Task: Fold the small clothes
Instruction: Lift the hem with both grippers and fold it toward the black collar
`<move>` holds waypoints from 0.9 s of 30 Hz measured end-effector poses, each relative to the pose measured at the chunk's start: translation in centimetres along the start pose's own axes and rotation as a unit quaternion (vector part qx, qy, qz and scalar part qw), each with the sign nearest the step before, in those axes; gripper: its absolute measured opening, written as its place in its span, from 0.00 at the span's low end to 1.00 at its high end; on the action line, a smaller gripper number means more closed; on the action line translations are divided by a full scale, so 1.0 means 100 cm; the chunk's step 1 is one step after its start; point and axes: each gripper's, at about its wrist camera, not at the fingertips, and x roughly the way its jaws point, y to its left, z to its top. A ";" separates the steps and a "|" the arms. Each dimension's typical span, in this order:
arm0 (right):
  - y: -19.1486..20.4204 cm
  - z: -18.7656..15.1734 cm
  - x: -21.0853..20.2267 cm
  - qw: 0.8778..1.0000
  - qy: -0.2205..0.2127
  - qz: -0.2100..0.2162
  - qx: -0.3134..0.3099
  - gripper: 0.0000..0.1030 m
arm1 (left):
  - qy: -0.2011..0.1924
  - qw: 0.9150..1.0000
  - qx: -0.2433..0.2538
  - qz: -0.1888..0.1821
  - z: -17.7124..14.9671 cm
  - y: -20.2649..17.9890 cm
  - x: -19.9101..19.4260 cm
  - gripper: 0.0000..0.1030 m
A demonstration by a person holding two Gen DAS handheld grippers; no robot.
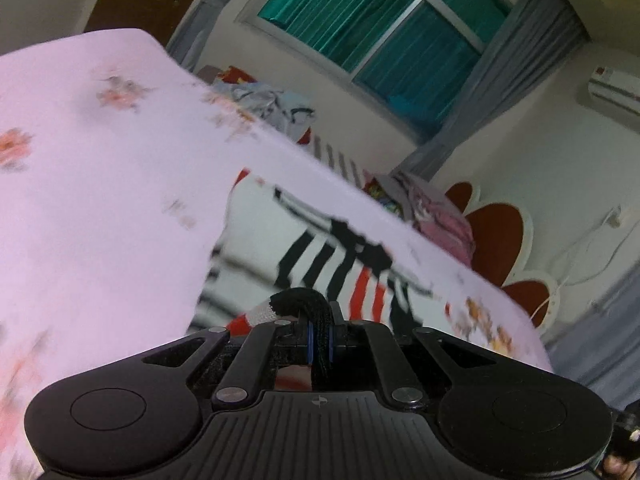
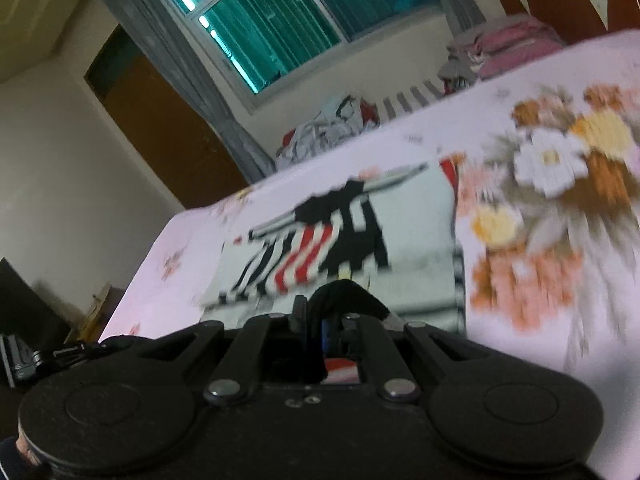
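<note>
Black trim of the striped garment (image 2: 340, 232) is being pinched by both closed grippers — left gripper (image 1: 320, 334), right gripper (image 2: 324, 330) — folding seemingly only being started.

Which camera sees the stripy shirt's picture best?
The right wrist view: the stripy shirt lies spread on the flowery bedsheet, its black and red striped print nearly whole, though blurred. In the left wrist view the shirt is nearer, but its edges are cut off.
</note>
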 end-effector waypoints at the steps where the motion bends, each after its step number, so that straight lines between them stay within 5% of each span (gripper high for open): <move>1: -0.002 0.011 0.009 1.000 -0.002 -0.006 0.005 0.06 | -0.001 1.000 -0.003 -0.003 0.010 -0.002 0.010 0.05; 8: -0.041 0.073 0.100 0.996 0.020 -0.022 0.078 0.06 | 0.041 0.999 -0.006 0.020 0.077 -0.009 0.127 0.06; 15: -0.090 0.096 0.200 0.987 0.070 -0.048 0.138 0.06 | 0.098 0.994 0.013 0.053 0.099 0.001 0.224 0.06; 22: -0.107 0.102 0.238 0.986 0.075 -0.049 0.143 0.14 | 0.093 0.996 0.005 0.008 0.099 0.015 0.250 0.08; 24: -0.107 0.106 0.237 0.988 0.050 -0.067 0.129 0.36 | 0.059 0.998 -0.001 0.000 0.101 0.015 0.246 0.27; 25: -0.106 0.108 0.235 0.989 0.035 -0.075 0.123 0.60 | 0.044 0.999 -0.001 0.004 0.102 0.014 0.245 0.62; 26: -0.107 0.110 0.232 0.990 0.022 -0.071 0.121 0.68 | 0.021 1.000 0.003 0.017 0.104 0.012 0.241 0.92; 27: -0.109 0.111 0.230 0.990 0.018 -0.061 0.125 0.66 | -0.002 1.000 0.008 0.026 0.106 0.010 0.236 0.94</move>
